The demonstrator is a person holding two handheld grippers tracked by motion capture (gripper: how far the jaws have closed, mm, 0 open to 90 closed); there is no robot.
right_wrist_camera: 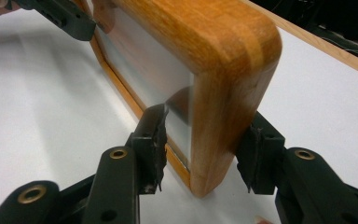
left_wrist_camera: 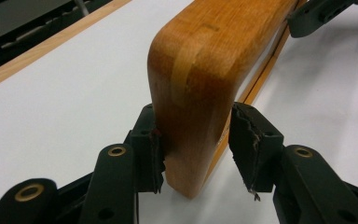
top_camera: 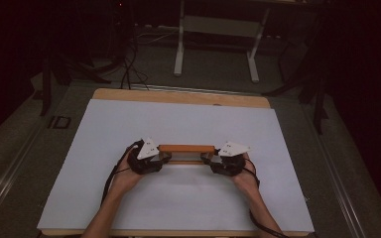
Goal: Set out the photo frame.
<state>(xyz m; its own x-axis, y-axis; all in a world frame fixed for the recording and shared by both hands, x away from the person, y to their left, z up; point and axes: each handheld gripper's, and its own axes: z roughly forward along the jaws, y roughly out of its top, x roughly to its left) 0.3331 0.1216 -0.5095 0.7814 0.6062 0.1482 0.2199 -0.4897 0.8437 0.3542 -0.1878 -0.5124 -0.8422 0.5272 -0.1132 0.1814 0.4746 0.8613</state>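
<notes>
A wooden frame [top_camera: 186, 148] with a clear panel stands upright on its long edge on the white table top [top_camera: 178, 208]. My left gripper [top_camera: 162, 157] is at the frame's left end. In the left gripper view the frame's rounded corner post [left_wrist_camera: 191, 93] stands between the jaws of my left gripper [left_wrist_camera: 193, 149]. One pad [left_wrist_camera: 154, 154] touches the wood and the other stands a sliver off, so it is open. My right gripper [top_camera: 207, 158] is shut on the frame's right end [right_wrist_camera: 219, 116]. One pad [right_wrist_camera: 157, 135] presses the panel side, and the other is behind the wood.
The white sheet covers a wooden table whose bare far edge [top_camera: 178, 95] shows. Beyond it, on the dark floor, stand white desk legs [top_camera: 179, 44] and cables [top_camera: 129, 69]. Both forearms come in from the near edge.
</notes>
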